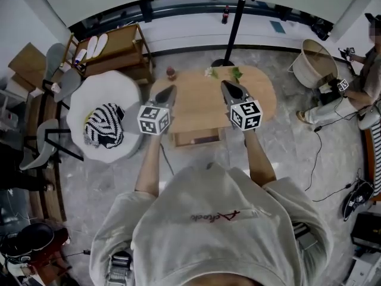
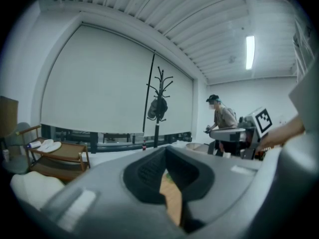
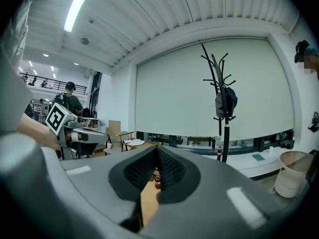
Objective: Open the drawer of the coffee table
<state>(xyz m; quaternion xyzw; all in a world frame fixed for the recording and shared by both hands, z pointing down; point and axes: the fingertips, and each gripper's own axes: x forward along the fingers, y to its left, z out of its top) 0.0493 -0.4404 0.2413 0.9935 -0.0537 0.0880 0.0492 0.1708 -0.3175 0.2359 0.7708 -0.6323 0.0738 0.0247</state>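
Observation:
An oval wooden coffee table (image 1: 202,103) stands in front of me, and its drawer (image 1: 195,138) is pulled out at the near side. Both grippers hover above the tabletop, pointing away from me. My left gripper (image 1: 171,89) is shut and holds nothing. My right gripper (image 1: 226,86) is likewise shut with nothing in it. In the left gripper view the closed jaws (image 2: 167,156) let only a sliver of tabletop (image 2: 172,198) show. The right gripper view gives the same sight, closed jaws (image 3: 157,156) over the wood (image 3: 148,198).
A white round seat (image 1: 101,103) with a striped cushion (image 1: 103,126) stands left of the table. Small items (image 1: 171,72) sit on the table's far edge. A coat stand (image 1: 235,22) rises behind. A person (image 1: 351,94) sits at the right by a bin (image 1: 314,61); cables cross the floor.

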